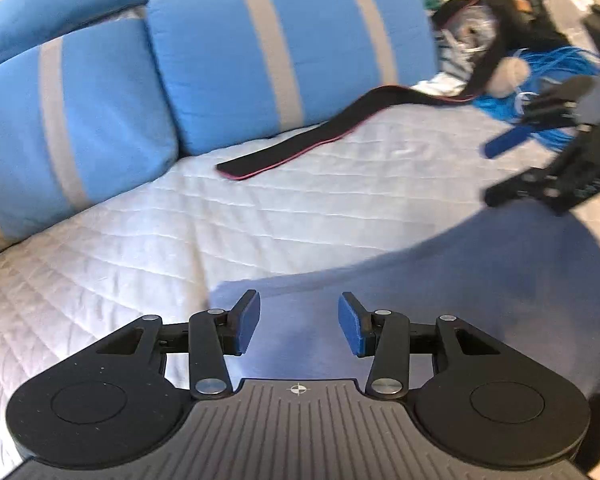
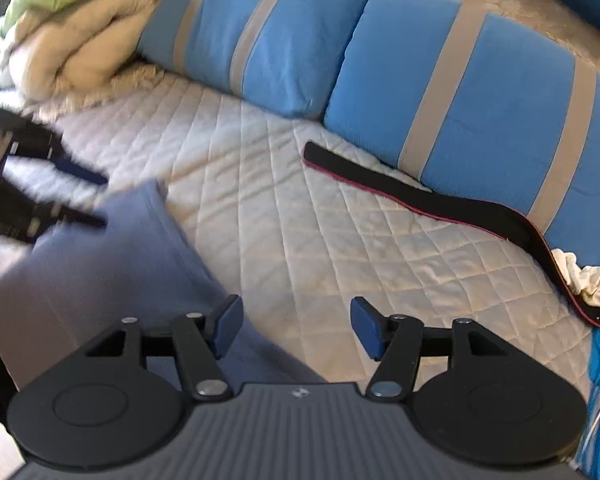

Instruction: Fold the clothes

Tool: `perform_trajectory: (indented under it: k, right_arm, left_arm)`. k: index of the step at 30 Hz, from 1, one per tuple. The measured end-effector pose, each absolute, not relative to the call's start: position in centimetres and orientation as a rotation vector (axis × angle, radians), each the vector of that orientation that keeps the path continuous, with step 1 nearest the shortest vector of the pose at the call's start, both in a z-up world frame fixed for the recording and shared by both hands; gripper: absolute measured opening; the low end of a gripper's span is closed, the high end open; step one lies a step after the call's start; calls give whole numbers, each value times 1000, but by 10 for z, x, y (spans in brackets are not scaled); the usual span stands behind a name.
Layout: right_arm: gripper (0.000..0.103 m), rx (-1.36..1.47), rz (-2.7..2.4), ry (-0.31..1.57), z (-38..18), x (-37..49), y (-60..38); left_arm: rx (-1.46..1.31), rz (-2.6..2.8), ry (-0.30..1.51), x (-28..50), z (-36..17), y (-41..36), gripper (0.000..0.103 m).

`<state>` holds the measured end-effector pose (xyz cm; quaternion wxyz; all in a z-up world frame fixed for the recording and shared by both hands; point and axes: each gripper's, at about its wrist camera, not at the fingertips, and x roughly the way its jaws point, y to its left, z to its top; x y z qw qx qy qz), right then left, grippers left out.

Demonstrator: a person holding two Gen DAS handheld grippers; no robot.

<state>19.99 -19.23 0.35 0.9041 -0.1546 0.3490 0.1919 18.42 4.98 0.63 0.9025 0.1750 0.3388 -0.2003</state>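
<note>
A blue-grey folded garment [image 1: 440, 280] lies flat on the white quilted bed [image 1: 160, 240]. My left gripper [image 1: 298, 326] is open and empty just above the garment's near left corner. In the right wrist view the same garment [image 2: 112, 264] lies at the lower left, and my right gripper [image 2: 296, 326] is open and empty over its right edge and the quilt. The right gripper also shows in the left wrist view [image 1: 496, 172], blurred, open. The left gripper shows in the right wrist view [image 2: 102, 200], blurred, open above the garment's far corner.
Two blue pillows with grey stripes [image 1: 284, 52] [image 2: 480, 100] lean at the head of the bed. A black band with a red edge [image 1: 300, 140] [image 2: 420, 200] lies before them. Beige bedding [image 2: 80, 40] is piled at the far left. Blue cords and clutter [image 1: 540, 68] sit at the right.
</note>
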Motion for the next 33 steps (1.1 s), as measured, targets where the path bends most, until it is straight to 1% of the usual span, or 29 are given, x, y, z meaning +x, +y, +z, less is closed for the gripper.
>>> perform_trajectory:
  k: [2,5,8,9,10,15,22,28,33]
  right_arm:
    - [73,-315,370,730,1,202,-194]
    - [73,-260,340,710,3,203,-196]
    - [70,-207,387,678,4,203,-190]
    - [67,-195,415,673,5,203,-185]
    - [65,-186,445,674,5,204,-179]
    - [65,-190,532,687,2,211,-141]
    - [65,-172,588,695,-5,232,-96]
    - [66,-151,632,727,-14,262,-56]
    - [67,-101,659,832,-33,296,-23]
  left_arm:
    - [359,-379,715,195,4,54,41]
    - [315,-329,796,205,2,61,41]
    - [263,-288,876,210,0,68,41]
    - [241,-293,895,209,0,71,42]
    - [228,-314,899,208,0,72,42]
    - [217,-307,895,212,-8,76,42]
    - [54,-262,1010,217,-17,96,44]
    - [93,-270,1003,208,-20,94,44]
    - [120,-270,989,205,-23,92,44]
